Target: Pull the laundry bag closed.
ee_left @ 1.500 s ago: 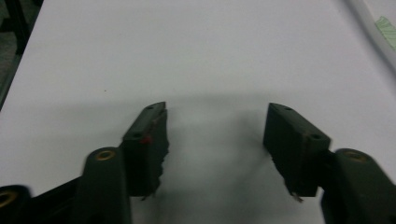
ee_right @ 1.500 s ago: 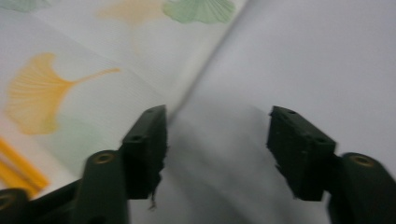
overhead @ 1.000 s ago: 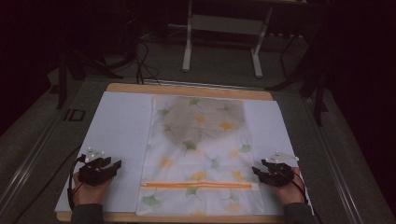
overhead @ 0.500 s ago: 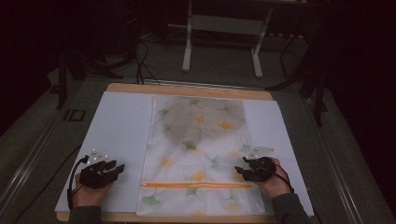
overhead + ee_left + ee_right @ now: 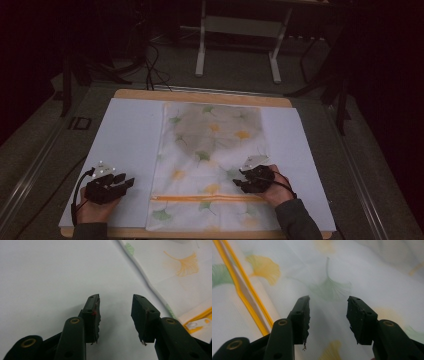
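Observation:
A white mesh bag (image 5: 212, 165) printed with green and yellow leaves lies flat on the table, and something grey shows through its far half. An orange zipper (image 5: 210, 198) runs across its near end. My right gripper (image 5: 239, 181) hovers low over the bag's right part just beyond the zipper (image 5: 249, 295). Its jaws (image 5: 328, 302) have just been closing a little but stand open with only fabric under them. My left gripper (image 5: 126, 182) rests over the white sheet left of the bag. Its jaws have also narrowed slightly, and it is open (image 5: 115, 301) and empty. The zipper pull (image 5: 197, 323) lies at its right.
A white sheet (image 5: 125, 145) covers the wooden table (image 5: 200, 95) under the bag. Beyond the table stand a metal frame (image 5: 237, 30) and cables on a dark floor. Bare sheet runs along both sides of the bag.
My right gripper has slid left from the bare sheet onto the bag's right side. The left gripper has stayed in place. The bag has not moved.

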A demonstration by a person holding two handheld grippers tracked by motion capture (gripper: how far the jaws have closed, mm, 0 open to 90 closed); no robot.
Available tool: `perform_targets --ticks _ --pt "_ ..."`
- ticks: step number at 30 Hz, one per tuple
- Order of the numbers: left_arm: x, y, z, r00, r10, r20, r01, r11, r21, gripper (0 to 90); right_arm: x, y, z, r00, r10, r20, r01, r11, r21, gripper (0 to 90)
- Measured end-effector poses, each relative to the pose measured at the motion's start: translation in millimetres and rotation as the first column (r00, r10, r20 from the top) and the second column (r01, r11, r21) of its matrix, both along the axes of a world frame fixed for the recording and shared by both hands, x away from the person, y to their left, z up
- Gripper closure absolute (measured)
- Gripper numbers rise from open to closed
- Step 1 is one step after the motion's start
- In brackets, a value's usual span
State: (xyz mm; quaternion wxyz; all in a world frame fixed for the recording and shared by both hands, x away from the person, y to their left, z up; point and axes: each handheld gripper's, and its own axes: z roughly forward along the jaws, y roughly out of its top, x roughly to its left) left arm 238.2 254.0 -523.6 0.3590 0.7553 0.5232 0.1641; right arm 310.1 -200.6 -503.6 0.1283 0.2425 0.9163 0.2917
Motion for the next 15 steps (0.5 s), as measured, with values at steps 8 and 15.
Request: perform_targets --ticks 8,15 --pt "-0.5 -2.8 1.4 0.9998 -0.018 0.007 0.018 0.9998 -0.003 58.0 0.3 26.9 2.9 0.9981 0.061 -0.01 -0.061 0.9981 0.008 53.6" --pt "-0.8 -3.8 2.1 0.9996 -0.027 0.006 0.027 0.9996 -0.002 57.8 0.1 47.3 7.1 0.9945 0.104 -0.003 -0.104 0.9945 0.0 53.1"
